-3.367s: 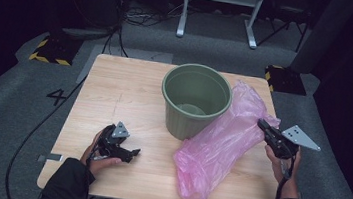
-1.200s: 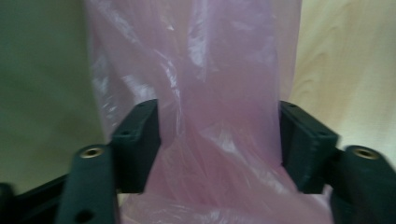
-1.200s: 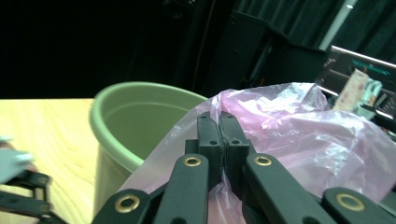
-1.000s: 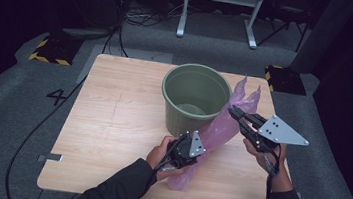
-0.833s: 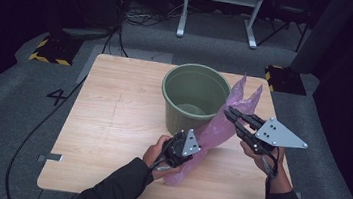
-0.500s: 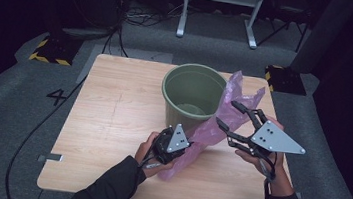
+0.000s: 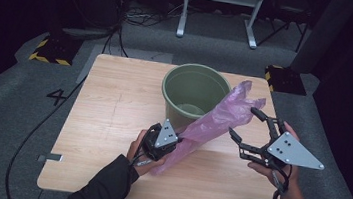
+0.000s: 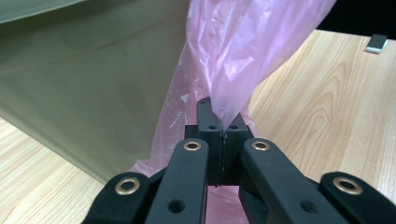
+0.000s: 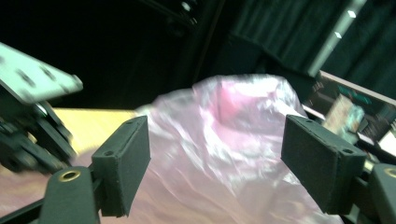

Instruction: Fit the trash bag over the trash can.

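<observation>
Left hand-held gripper (image 8: pixel 223 135) is fully closed, its jaws pinching a fold of the pink plastic bag (image 7: pixel 211 126) near the bag's lower end. Right hand-held gripper (image 7: pixel 248 124) stands wide apart; its jaws have just been opening, and in the right gripper view the upper part of the bag lies between the pads (image 9: pixel 122 163) without being pressed.

The bag hangs slanted above the table (image 7: pixel 113 102), from the left grip up to its free top beside the rim of the green bucket (image 7: pixel 193 89), against whose outer wall it leans.

Handling judgement: the film is thin, light, limp and probably slippery. It carries no load of its own and collapses wherever it is unsupported. A single layer tears or slides out of a pinch, so a gathered fold or the mouth edge is the better hold. The right gripper is best closed on the bunched top edge, well apart from the left grip.

Markings: a painted figure "4" (image 7: pixel 57 97) is legible on the floor left of the table. No print is legible on bag or bucket; the right gripper view is blurred.
</observation>
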Motion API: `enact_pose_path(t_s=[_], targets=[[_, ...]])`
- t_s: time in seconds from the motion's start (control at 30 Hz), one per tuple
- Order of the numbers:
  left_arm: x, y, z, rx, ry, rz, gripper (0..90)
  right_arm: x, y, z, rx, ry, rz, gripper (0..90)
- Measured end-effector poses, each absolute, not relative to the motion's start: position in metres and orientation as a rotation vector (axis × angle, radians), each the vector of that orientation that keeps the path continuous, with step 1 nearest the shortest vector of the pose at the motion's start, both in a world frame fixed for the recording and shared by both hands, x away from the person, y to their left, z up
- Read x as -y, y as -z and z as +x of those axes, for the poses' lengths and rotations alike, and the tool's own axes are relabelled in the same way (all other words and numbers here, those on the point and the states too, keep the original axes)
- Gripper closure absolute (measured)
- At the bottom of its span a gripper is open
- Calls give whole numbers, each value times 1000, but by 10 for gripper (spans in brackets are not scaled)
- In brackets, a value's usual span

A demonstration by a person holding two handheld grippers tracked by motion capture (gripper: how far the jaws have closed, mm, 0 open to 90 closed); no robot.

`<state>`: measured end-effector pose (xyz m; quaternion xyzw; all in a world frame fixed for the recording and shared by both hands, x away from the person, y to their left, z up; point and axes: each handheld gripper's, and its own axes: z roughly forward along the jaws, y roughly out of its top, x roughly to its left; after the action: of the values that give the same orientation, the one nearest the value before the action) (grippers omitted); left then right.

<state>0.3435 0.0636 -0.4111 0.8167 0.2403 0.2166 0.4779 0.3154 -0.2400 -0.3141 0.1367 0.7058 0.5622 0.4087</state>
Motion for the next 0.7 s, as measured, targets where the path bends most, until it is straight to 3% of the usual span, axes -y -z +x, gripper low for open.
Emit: enact_pose_path(t_s=[0.2, 0.3, 0.33, 0.4, 0.47, 0.5, 0.53, 0.7], targets=[[-68, 411, 342, -583, -525, 1978, 897, 257, 337, 342, -1902, -1436, 550, 248], [-69, 411, 343, -580, -522, 1977, 897, 259, 342, 354, -1973, -1449, 602, 299], [-68, 411, 342, -579, -524, 1975, 897, 258, 345, 359, -1995, -1434, 614, 374], [-68, 411, 342, -570, -527, 1972, 897, 255, 348, 365, -2009, -1418, 593, 609], [-68, 410, 342, -564, -529, 1972, 897, 252, 348, 368, -2019, -1410, 584, 721], [-68, 410, 342, -564, -529, 1972, 897, 252, 348, 368, -2019, -1410, 584, 721], [-69, 408, 340, -553, -527, 1966, 897, 249, 346, 369, -2013, -1388, 559, 832], [-69, 402, 334, -507, -536, 1951, 897, 240, 334, 367, -1965, -1354, 479, 889]])
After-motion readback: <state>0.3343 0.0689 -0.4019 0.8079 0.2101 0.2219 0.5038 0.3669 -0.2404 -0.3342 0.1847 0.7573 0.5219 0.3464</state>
